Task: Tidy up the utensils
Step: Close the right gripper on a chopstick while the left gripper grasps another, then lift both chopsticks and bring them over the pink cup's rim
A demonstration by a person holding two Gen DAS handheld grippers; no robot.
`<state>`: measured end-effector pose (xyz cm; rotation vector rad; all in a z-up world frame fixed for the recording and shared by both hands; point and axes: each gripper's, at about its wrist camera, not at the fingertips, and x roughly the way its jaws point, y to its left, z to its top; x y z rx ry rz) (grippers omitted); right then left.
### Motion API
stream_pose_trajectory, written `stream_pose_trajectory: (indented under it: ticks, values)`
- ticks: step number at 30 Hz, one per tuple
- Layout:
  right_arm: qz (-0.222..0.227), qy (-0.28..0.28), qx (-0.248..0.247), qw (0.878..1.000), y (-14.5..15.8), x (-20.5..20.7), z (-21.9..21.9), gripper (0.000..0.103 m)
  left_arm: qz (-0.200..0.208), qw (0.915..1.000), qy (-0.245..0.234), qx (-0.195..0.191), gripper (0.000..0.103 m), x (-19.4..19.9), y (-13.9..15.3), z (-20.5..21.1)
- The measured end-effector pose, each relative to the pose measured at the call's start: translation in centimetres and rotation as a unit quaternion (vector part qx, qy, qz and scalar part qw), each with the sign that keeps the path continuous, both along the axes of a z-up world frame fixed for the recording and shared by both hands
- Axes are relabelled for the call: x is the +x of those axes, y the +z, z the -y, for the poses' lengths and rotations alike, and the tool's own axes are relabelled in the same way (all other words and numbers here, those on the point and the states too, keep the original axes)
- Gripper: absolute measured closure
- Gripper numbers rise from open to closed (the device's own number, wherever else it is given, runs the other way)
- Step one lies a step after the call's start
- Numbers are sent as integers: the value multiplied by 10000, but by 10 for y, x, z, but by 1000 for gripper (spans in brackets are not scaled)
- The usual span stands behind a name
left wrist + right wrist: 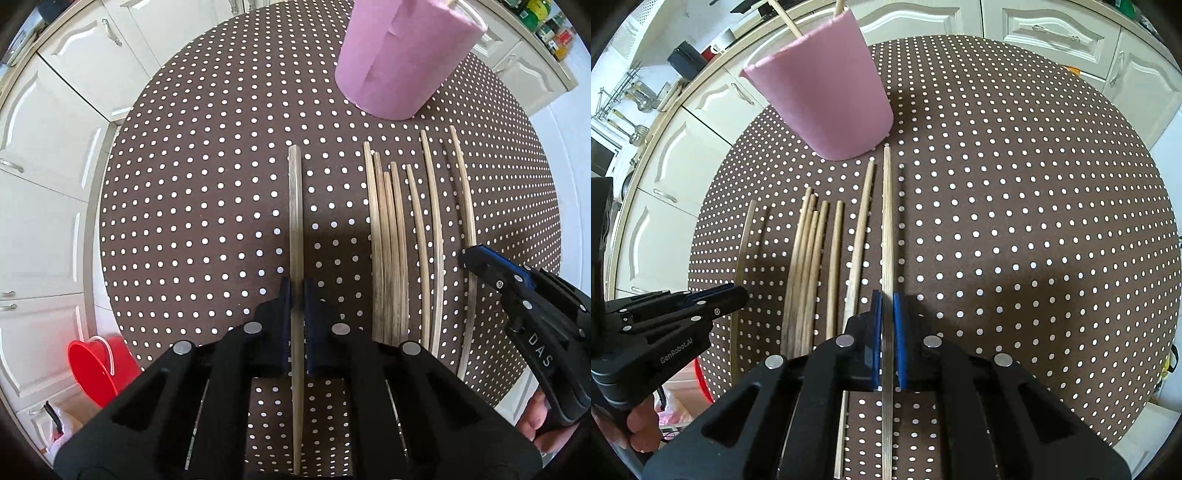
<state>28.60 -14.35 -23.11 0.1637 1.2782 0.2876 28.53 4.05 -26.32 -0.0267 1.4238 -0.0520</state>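
Each gripper pinches one thin pale wooden chopstick. The left gripper (297, 295) clamps the lone chopstick (295, 206) lying apart from the rest, and the right gripper (887, 306) clamps the outermost chopstick (887, 221) of the row. The tall pink cup (827, 92) stands at twelve o'clock, with two sticks already poking from its mouth. The loose chopsticks (388, 240) lie side by side between the held pair. To do this well, each stick probably needs lifting clear, tipping upright and lowering into the cup without knocking it over. The round table wears a brown cloth with white dots (1034, 221). White kitchen cabinets (55, 147) surround it, and a red bucket (96, 369) sits at seven o'clock on the floor.
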Motion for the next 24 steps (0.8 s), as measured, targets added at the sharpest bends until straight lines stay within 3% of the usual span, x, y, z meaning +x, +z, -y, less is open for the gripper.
stream_pose_trajectory:
  ticks: [24]
  values:
    - [1261,-427,508,9898,90,-2,17,98,1153,9931,166,-154,97,-6,87,-15]
